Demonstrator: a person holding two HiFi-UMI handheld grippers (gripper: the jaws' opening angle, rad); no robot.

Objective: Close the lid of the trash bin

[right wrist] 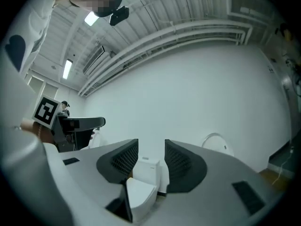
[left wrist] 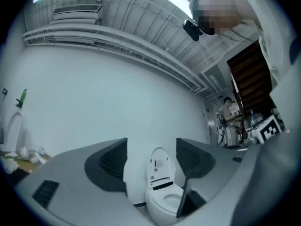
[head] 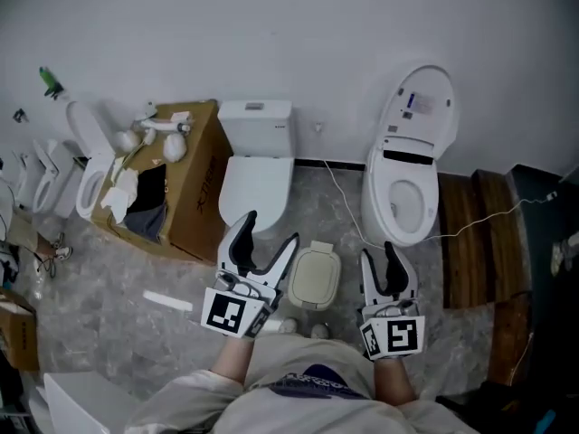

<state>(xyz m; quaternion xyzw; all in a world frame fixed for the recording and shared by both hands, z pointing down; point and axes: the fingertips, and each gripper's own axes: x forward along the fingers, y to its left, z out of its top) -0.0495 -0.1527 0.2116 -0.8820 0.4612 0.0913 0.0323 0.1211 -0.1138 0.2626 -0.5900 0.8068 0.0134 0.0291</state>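
Grey floor [head: 118, 269], trash bin [head: 315, 277] (closed)

White wall [head: 271, 25], grey marbled floor [head: 109, 269] — closed toilet [head: 256, 179], open toilet [head: 403, 197], cardboard box [head: 204, 197].

We stand on a grey marbled floor [head: 99, 278]. It carries a closed toilet [head: 256, 174], an open toilet [head: 409, 183], a cardboard box [head: 194, 188] and the trash bin [head: 315, 277].
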